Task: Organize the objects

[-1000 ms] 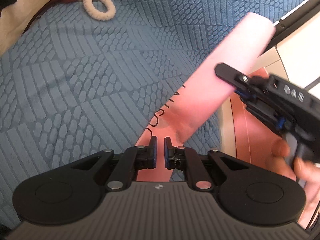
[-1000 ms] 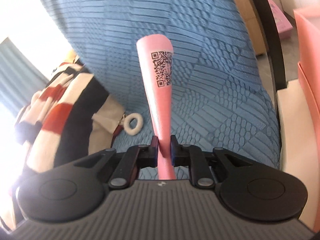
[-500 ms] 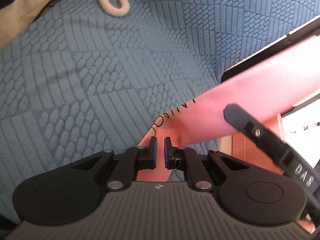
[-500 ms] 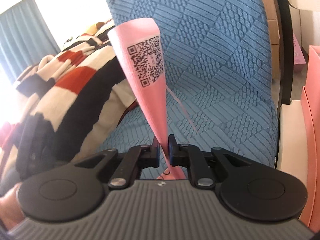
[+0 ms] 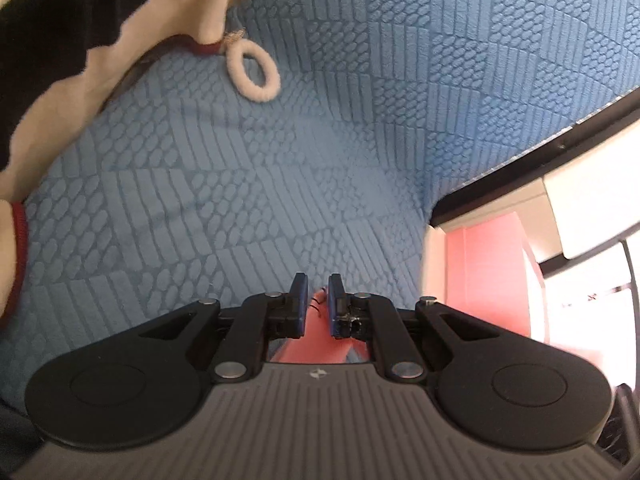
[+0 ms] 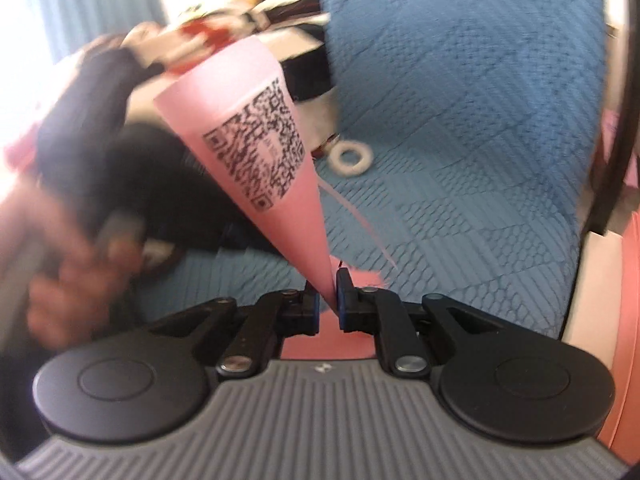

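Though it stands up stiffly ahead of the right tongs (image 6: 328, 284), the pink paper sleeve with a printed QR code (image 6: 256, 136) looks light, thin and easily creased; it is pinched at its narrow lower end, and its wide end flares up and to the left of the tongs. A thin pink ribbon (image 6: 356, 216) trails from it to the right. My judgement is that a hold low on the flat, folded part suits it best, since squeezing the open flared end would likely crush it, and the smooth paper may slide under a weak pinch.

Seen from the left camera, the left tongs (image 5: 317, 294) stand slightly parted, with a bit of pink material (image 5: 316, 312) between and below them; whether they grip it I cannot tell.

Beyond both tongs spreads a blue quilted textured bedcover (image 5: 340, 140). A white fuzzy ring (image 5: 256, 70) lies well ahead and left of the left tongs, touching the edge of a black, cream and red striped blanket (image 5: 60, 32). A pink box (image 5: 492, 264) stands to their right.
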`<action>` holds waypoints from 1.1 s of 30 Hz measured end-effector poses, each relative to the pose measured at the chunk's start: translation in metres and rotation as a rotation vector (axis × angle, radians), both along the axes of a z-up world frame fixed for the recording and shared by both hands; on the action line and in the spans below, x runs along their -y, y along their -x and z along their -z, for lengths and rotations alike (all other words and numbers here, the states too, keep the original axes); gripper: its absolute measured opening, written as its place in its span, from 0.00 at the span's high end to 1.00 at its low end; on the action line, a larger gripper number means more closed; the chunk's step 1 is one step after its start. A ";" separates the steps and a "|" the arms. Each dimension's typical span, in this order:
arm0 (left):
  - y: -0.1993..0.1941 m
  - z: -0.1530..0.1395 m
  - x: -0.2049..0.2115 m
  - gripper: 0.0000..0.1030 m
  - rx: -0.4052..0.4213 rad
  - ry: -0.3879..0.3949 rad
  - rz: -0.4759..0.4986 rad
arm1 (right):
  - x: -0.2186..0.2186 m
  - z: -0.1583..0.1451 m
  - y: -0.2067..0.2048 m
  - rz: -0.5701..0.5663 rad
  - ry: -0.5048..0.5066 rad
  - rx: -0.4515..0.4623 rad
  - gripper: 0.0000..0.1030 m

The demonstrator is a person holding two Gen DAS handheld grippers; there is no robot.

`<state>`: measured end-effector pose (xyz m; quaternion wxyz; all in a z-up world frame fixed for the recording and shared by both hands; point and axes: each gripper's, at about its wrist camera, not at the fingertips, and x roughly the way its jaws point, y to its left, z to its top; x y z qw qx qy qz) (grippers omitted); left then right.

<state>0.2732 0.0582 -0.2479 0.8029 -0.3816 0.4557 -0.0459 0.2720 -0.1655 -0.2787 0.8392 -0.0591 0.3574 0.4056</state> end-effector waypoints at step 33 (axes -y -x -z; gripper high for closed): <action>-0.015 0.029 0.040 0.89 -0.078 -0.023 0.290 | 0.006 0.018 0.025 -0.178 0.198 -0.091 0.77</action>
